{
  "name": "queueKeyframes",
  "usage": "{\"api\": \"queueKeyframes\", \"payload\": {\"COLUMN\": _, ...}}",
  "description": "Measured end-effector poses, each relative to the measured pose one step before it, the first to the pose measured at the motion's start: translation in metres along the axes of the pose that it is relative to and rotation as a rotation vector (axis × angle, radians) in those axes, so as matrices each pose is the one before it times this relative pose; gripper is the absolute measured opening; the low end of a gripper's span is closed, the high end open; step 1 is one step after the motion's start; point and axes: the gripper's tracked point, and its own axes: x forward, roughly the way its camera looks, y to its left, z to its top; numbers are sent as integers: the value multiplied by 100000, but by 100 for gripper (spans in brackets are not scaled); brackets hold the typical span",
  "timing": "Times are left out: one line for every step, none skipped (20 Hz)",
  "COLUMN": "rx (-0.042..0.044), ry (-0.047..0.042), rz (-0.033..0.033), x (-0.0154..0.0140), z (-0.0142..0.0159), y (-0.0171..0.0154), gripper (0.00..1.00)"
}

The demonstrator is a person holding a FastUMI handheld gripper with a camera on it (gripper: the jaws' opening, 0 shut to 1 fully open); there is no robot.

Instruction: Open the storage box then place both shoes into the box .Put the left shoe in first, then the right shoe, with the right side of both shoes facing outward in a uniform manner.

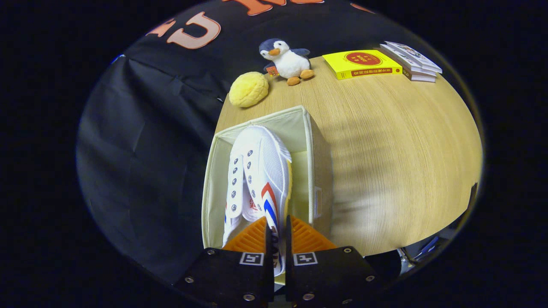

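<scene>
A white canvas shoe (257, 171) with red and blue stripes hangs toe-forward inside the open cream fabric storage box (314, 141), which stands on the wooden table near its left edge. My gripper (276, 235) is shut on the shoe, both fingers pinching its side wall near the heel. The striped side of the shoe faces right, toward the box's right wall. The box floor under the shoe is mostly hidden, and I cannot tell whether the sole touches it.
Beyond the box sit a yellow round plush (248, 89) and a penguin toy (286, 60). A yellow book (361, 63) and a stack of white books (413, 60) lie at the table's far side. The wooden table (398, 162) spreads right of the box.
</scene>
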Motion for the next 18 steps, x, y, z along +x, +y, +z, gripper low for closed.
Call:
{"api": "queueKeyframes", "payload": {"rx": 547, "ry": -392, "rz": 1232, "x": -81, "z": 188, "y": 311, "gripper": 14}}
{"api": "queueKeyframes", "payload": {"rx": -371, "ry": 595, "rz": 840, "x": -1, "z": 74, "y": 228, "gripper": 25}}
{"api": "queueKeyframes", "payload": {"rx": -1609, "ry": 297, "rz": 698, "x": -53, "z": 195, "y": 234, "gripper": 29}}
{"api": "queueKeyframes", "payload": {"rx": -1130, "ry": -1535, "rz": 3108, "x": -325, "z": 464, "y": 561, "gripper": 39}}
{"api": "queueKeyframes", "payload": {"rx": -338, "ry": -3082, "rz": 4637, "x": -732, "z": 620, "y": 1020, "gripper": 45}}
{"api": "queueKeyframes", "payload": {"rx": -1098, "ry": -3568, "rz": 4384, "x": -993, "z": 1041, "y": 826, "gripper": 55}}
{"api": "queueKeyframes", "payload": {"rx": -2711, "ry": -3557, "rz": 2145, "x": -1334, "z": 997, "y": 551, "gripper": 58}}
{"api": "queueKeyframes", "payload": {"rx": -3931, "ry": -3864, "rz": 388, "x": -1142, "z": 1234, "y": -132, "gripper": 64}}
{"api": "queueKeyframes", "payload": {"rx": -4375, "ry": -4248, "rz": -220, "x": -1004, "z": 1540, "y": -506, "gripper": 67}}
{"api": "queueKeyframes", "payload": {"rx": -4303, "ry": -3897, "rz": -590, "x": -896, "z": 1265, "y": -630, "gripper": 72}}
{"api": "queueKeyframes", "payload": {"rx": -3576, "ry": -3690, "rz": -366, "x": -1029, "z": 976, "y": -661, "gripper": 74}}
{"api": "queueKeyframes", "payload": {"rx": -3233, "ry": -3695, "rz": -154, "x": -830, "z": 978, "y": -576, "gripper": 79}}
{"api": "queueKeyframes", "payload": {"rx": -2914, "ry": -3660, "rz": -143, "x": -1002, "z": 1113, "y": -623, "gripper": 81}}
{"api": "queueKeyframes", "payload": {"rx": -2972, "ry": -3874, "rz": -133, "x": -871, "z": 1051, "y": -702, "gripper": 85}}
{"api": "queueKeyframes", "payload": {"rx": -2723, "ry": -4039, "rz": -930, "x": -974, "z": 1269, "y": -874, "gripper": 87}}
{"api": "queueKeyframes", "payload": {"rx": -2329, "ry": -3799, "rz": -901, "x": -815, "z": 1027, "y": -1076, "gripper": 90}}
{"api": "queueKeyframes", "payload": {"rx": -1782, "ry": -3428, "rz": -1584, "x": -737, "z": 1014, "y": -979, "gripper": 91}}
{"api": "queueKeyframes", "payload": {"rx": -1855, "ry": -3058, "rz": -1719, "x": -717, "z": 841, "y": -1144, "gripper": 94}}
